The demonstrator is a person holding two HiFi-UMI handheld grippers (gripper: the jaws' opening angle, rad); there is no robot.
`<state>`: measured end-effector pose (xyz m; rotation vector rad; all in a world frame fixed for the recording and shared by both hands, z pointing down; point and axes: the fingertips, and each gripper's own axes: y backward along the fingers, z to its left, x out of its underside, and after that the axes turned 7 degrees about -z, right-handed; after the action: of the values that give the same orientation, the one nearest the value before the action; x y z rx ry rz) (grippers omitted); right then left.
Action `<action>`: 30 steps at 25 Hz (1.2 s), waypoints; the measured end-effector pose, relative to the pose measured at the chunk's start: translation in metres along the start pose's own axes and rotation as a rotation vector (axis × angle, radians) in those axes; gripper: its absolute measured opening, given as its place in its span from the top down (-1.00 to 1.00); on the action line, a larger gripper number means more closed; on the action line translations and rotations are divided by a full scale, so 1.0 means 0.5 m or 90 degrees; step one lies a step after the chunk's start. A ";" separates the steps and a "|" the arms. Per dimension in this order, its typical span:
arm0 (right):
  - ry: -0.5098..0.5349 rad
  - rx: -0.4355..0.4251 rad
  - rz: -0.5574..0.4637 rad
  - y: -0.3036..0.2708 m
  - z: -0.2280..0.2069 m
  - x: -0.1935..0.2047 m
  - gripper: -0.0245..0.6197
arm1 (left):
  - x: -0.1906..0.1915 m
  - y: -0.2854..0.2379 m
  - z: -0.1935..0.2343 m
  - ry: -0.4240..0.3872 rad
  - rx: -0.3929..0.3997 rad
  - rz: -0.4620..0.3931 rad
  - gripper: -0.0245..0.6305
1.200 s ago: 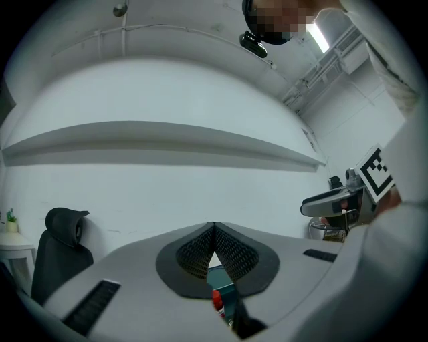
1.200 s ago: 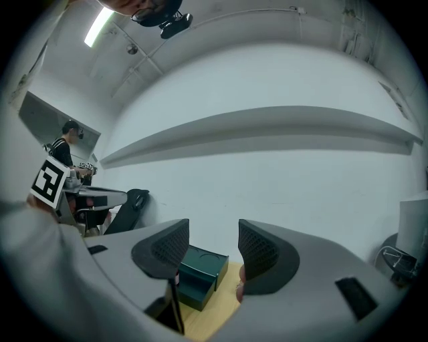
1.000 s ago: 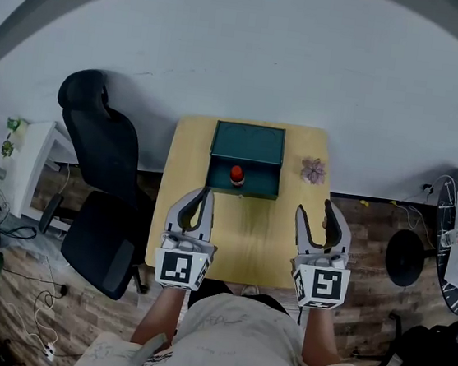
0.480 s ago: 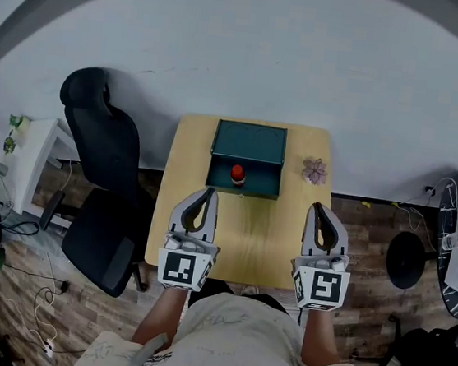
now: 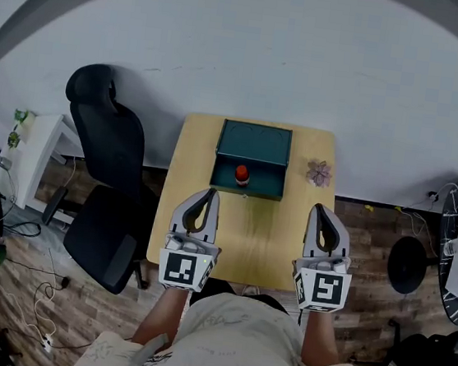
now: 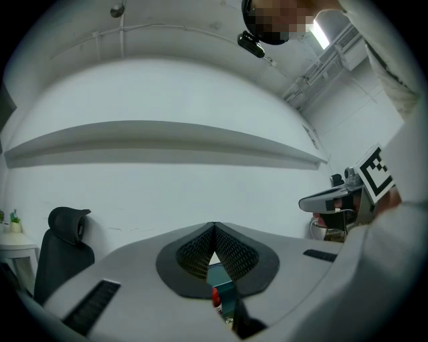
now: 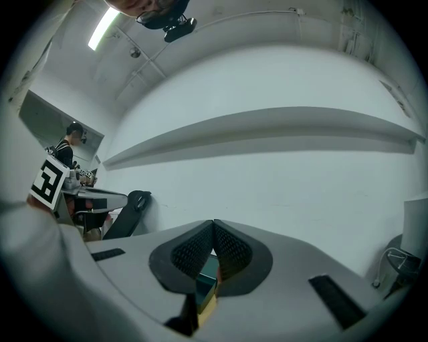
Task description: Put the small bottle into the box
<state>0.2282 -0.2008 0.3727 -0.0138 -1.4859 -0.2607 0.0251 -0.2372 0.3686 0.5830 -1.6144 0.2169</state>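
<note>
The small bottle (image 5: 242,174) with a red cap stands upright inside the dark green box (image 5: 254,146), whose lid is open at the far side of the wooden table (image 5: 182,214). My left gripper (image 5: 208,191) and right gripper (image 5: 323,206) hover over the table's near half, well short of the box. Both are shut with nothing between their fingers. In the left gripper view the fingertips (image 6: 214,228) meet, and the red cap (image 6: 215,298) and box edge (image 6: 224,284) show through the slit below them. The right gripper view shows closed tips (image 7: 214,224) and a corner of the box (image 7: 207,275).
A small purple ornament (image 5: 319,173) sits on the table right of the box. A black office chair (image 5: 102,167) stands close to the table's left edge, with a white side table (image 5: 32,154) beyond it. A round black stand (image 5: 408,264) is on the floor to the right.
Both grippers' jaws have closed from wide open to shut, empty. The bottle has stayed in the box. The head view has drifted slightly.
</note>
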 end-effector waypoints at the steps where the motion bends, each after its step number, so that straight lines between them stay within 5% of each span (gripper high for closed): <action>1: 0.001 -0.003 -0.001 -0.001 0.001 -0.001 0.88 | 0.001 0.000 0.001 0.000 -0.001 0.001 0.91; 30: 0.008 -0.013 0.022 -0.009 0.005 0.023 0.88 | 0.023 -0.002 0.008 -0.001 -0.005 0.020 0.90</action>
<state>0.2255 -0.2065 0.3835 -0.0539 -1.4685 -0.2469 0.0219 -0.2424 0.3789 0.5529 -1.6266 0.2335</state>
